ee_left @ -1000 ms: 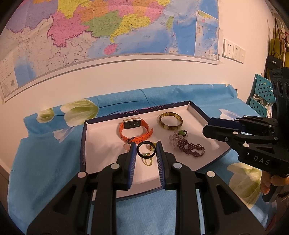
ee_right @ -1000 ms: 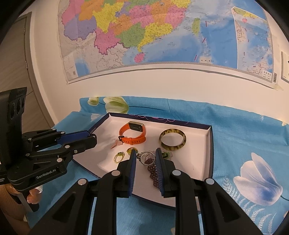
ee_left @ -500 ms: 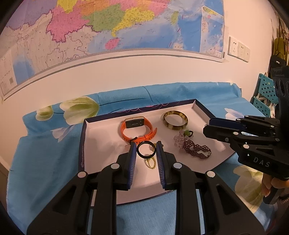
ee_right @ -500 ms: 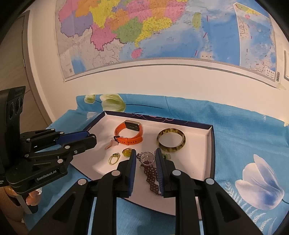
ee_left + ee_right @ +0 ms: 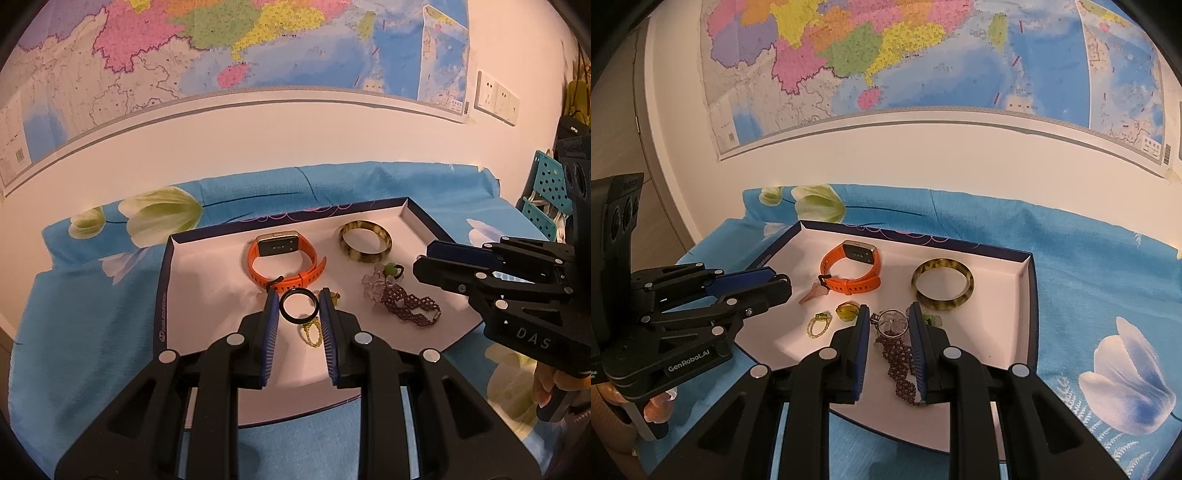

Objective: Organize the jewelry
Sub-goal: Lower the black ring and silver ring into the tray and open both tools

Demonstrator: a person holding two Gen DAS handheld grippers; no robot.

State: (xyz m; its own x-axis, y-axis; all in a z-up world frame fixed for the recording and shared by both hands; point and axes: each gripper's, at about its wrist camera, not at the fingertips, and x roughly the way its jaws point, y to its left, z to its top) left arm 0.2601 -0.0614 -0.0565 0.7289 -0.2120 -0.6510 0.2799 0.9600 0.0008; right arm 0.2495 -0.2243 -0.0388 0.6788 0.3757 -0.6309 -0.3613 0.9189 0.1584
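One thin black ring (image 5: pixel 298 306), pinched between the blue pads of the left gripper (image 5: pixel 297 308), up above the white tray (image 5: pixel 207 295). One round clear glass charm (image 5: pixel 892 324), squeezed in the right gripper (image 5: pixel 889 325), over the dark red bead bracelet (image 5: pixel 901 369). Close by in the tray: orange strap watch (image 5: pixel 284 260), brown bangle (image 5: pixel 365 242), small yellow bead ring (image 5: pixel 818 325).

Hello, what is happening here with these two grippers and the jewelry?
A person is sorting jewelry in a shallow tray. The left gripper pinches a black ring above it, and the right gripper grips a small clear ring-shaped piece. An orange watch and a bangle lie in the tray.
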